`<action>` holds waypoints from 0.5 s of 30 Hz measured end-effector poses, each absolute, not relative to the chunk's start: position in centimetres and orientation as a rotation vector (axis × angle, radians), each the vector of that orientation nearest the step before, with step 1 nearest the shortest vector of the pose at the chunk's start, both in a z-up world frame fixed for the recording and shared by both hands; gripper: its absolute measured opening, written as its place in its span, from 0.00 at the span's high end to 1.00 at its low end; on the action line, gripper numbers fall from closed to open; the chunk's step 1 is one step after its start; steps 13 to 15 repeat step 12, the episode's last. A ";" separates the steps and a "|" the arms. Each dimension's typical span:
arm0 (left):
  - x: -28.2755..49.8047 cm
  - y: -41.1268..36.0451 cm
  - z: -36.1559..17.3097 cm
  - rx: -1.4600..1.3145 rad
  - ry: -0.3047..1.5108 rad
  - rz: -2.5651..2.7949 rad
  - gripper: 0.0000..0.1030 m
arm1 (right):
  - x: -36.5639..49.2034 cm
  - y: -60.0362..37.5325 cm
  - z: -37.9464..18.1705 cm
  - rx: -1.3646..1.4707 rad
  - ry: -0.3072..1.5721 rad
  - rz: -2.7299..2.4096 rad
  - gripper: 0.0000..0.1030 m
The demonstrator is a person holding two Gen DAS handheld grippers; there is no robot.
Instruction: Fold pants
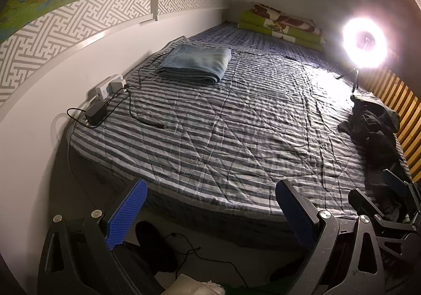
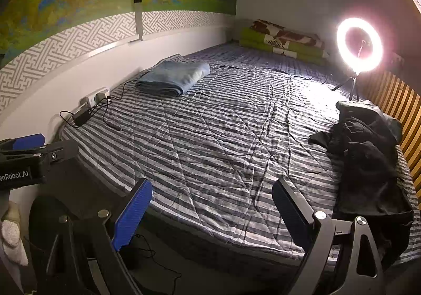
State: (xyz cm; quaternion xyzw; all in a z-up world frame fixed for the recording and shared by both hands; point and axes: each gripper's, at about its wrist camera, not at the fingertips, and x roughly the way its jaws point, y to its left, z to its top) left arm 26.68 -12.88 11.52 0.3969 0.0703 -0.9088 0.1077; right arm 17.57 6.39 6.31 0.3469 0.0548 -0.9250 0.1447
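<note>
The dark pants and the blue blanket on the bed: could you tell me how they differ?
The dark pants lie crumpled in a loose heap; the blue blanket is neatly folded flat. The pants sit at the bed's right edge by the slatted panel; the blanket lies near the left wall. Both rest on the striped bedcover, untouched by either gripper.

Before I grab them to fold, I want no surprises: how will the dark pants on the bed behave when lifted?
The dark pants lie crumpled in soft folds, so they will probably hang limp and drape. One pinch would likely leave the rest trailing over the striped bedcover. They look like thin cloth, so probably light.
</note>
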 end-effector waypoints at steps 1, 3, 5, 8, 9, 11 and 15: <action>26.6 -12.9 11.5 1.169 0.208 -2.674 0.03 | 17.5 6.3 6.2 1.003 0.158 -2.664 0.12; 26.5 -13.0 11.4 1.172 0.207 -2.675 0.03 | 17.4 6.2 6.1 1.007 0.157 -2.661 0.12; 26.2 -13.1 11.3 1.175 0.208 -2.673 0.03 | 17.4 6.1 6.1 1.007 0.160 -2.661 0.12; 25.9 -13.3 11.0 1.179 0.204 -2.671 0.03 | 17.2 5.9 5.9 1.013 0.164 -2.660 0.12; 25.7 -13.3 10.8 1.177 0.190 -2.671 0.03 | 17.1 5.9 5.8 1.016 0.165 -2.660 0.12; 25.5 -13.3 10.6 1.173 0.175 -2.669 0.03 | 16.9 5.9 5.6 1.025 0.165 -2.657 0.12; 25.3 -13.4 10.5 1.177 0.178 -2.670 0.03 | 16.8 5.9 5.5 1.030 0.163 -2.656 0.12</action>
